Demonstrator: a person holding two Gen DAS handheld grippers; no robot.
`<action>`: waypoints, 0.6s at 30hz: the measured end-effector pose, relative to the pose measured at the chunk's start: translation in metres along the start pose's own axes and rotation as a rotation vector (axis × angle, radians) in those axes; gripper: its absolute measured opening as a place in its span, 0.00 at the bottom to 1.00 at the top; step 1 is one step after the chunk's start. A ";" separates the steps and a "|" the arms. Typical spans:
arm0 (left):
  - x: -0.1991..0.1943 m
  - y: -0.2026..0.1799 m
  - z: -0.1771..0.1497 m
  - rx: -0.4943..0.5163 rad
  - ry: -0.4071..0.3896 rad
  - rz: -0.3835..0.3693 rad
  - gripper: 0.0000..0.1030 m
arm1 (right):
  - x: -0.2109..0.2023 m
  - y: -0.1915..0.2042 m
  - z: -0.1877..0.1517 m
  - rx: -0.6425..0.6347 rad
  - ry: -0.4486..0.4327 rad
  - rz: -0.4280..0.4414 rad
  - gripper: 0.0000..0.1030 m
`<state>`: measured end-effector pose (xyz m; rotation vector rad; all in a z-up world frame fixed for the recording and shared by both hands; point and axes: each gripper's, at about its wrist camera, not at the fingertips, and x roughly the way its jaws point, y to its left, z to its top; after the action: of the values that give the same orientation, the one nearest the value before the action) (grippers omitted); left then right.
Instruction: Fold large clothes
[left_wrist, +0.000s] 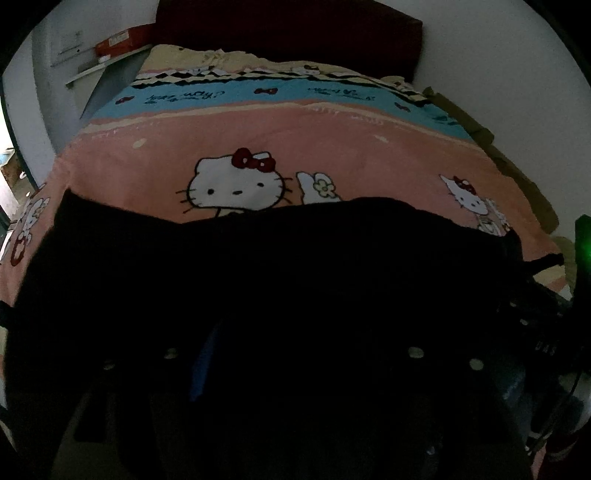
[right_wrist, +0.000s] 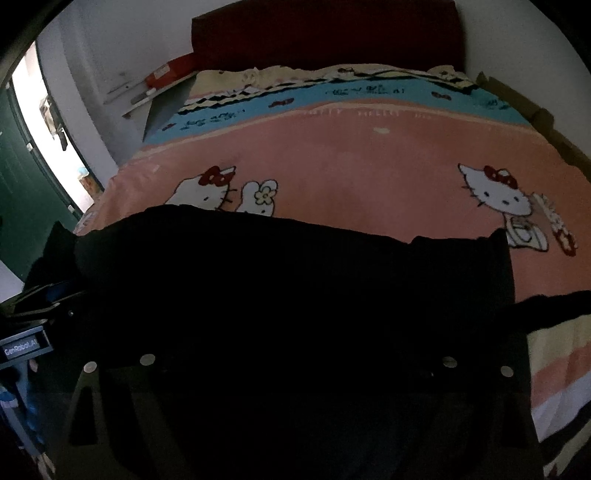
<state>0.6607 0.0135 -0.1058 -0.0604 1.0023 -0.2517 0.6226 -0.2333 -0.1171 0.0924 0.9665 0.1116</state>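
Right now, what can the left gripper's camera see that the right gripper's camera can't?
Only the left wrist view shows a green light at its right edge and the whole face of the big white cat print.

Only the right wrist view shows the green door, the bright doorway and a small label reading GenRobot.AI.

Both show the black garment spread across the near end of the pink bedsheet, the dark red headboard and the red box. The gripper fingers are too dark to make out.
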 end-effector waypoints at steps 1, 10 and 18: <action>0.000 -0.001 -0.001 0.002 -0.001 0.004 0.67 | 0.003 -0.001 -0.001 0.006 0.002 0.003 0.87; 0.003 -0.005 -0.001 0.022 0.020 0.047 0.68 | 0.010 -0.001 -0.006 0.035 -0.007 0.002 0.88; -0.044 0.033 -0.017 0.007 -0.013 0.131 0.68 | -0.046 -0.008 -0.020 0.022 -0.034 -0.006 0.88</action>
<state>0.6301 0.0567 -0.0842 0.0099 0.9883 -0.1352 0.5804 -0.2470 -0.0923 0.1111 0.9345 0.0943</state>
